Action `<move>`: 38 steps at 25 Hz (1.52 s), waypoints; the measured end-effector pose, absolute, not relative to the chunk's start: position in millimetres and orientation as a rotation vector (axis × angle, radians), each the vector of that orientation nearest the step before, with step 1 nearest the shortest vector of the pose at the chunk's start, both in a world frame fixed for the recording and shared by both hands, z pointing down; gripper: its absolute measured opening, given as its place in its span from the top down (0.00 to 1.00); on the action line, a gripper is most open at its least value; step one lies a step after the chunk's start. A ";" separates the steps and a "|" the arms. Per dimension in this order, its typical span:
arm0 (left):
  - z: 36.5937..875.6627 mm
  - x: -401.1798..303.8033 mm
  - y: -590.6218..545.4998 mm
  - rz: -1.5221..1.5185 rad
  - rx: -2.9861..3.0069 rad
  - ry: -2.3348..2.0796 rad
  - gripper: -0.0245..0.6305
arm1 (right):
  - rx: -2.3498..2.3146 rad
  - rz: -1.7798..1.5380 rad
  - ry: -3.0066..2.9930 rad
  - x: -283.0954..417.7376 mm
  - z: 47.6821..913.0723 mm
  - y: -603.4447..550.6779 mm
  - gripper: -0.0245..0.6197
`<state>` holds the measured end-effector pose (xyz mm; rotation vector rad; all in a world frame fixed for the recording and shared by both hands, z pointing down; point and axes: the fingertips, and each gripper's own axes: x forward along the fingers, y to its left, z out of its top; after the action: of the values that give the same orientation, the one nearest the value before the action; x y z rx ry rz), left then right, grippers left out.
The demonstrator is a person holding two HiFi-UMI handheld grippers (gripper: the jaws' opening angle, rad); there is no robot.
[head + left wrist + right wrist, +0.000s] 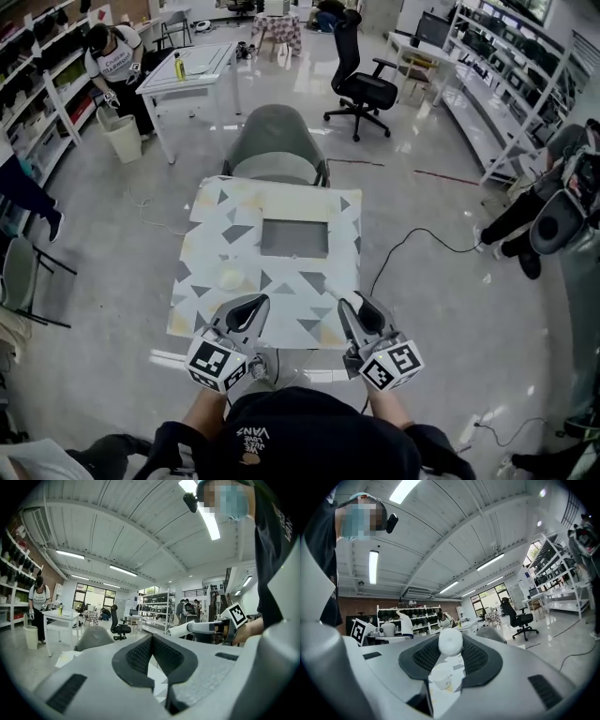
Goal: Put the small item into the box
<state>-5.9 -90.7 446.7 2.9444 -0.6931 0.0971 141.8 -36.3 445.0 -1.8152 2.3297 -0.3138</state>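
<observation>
A table with a triangle-patterned cloth carries an open grey box at its far middle. A pale small item lies on the cloth left of the box and also shows low in the right gripper view. Both grippers hover level over the near edge. My right gripper is shut on a white round fuzzy item held at its tips. My left gripper points across the table with its tips together and nothing between them. The head view hides the held item.
A grey chair stands against the table's far side. Farther back are a black office chair, a white table and shelving on both sides. People stand around the room. A cable runs across the floor at the right.
</observation>
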 end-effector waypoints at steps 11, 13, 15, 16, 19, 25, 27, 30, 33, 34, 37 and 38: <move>455.0 -24.9 -177.8 0.146 2.983 -0.446 0.95 | -2.046 -0.355 2.206 116.7 471.8 -111.9 0.77; 456.6 -28.3 -189.5 0.158 2.989 -0.425 0.95 | -2.081 -0.363 2.208 114.3 479.3 -123.6 0.77; 456.4 -31.4 -200.6 0.161 2.989 -0.427 0.95 | -2.109 -0.375 2.219 113.4 487.8 -135.7 0.77; 456.7 -32.6 -204.5 0.162 2.987 -0.429 0.95 | -2.122 -0.383 2.225 114.1 493.0 -141.1 0.77; 461.6 -33.4 -212.0 0.167 2.976 -0.442 0.95 | -2.154 -0.388 2.235 120.2 508.7 -156.8 0.77; 469.0 -25.3 -221.9 0.149 2.933 -0.534 0.95 | -2.154 -0.416 2.317 137.5 537.6 -189.1 0.77; 470.0 -21.1 -222.5 0.142 2.920 -0.567 0.95 | -2.146 -0.436 2.354 144.0 547.1 -198.3 0.77; 470.6 -13.5 -222.6 0.133 2.908 -0.615 0.95 | -2.132 -0.456 2.429 153.5 561.2 -212.8 0.77; 472.4 -9.3 -222.9 0.133 2.884 -0.677 0.95 | -2.109 -0.471 2.521 161.3 576.5 -229.0 0.77; 473.3 -9.7 -222.7 0.134 2.872 -0.701 0.95 | -2.097 -0.480 2.553 162.7 582.7 -234.8 0.77; 478.4 -14.4 -221.5 0.139 2.833 -0.778 0.95 | -2.054 -0.514 2.653 162.5 604.5 -252.8 0.77; 482.0 -16.8 -221.0 0.146 2.821 -0.802 0.95 | -2.038 -0.523 2.686 161.3 611.8 -259.1 0.77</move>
<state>-16.8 -221.0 482.0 2.8211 -0.8023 0.1455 161.3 -259.1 611.8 -2.0377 2.6855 -0.5226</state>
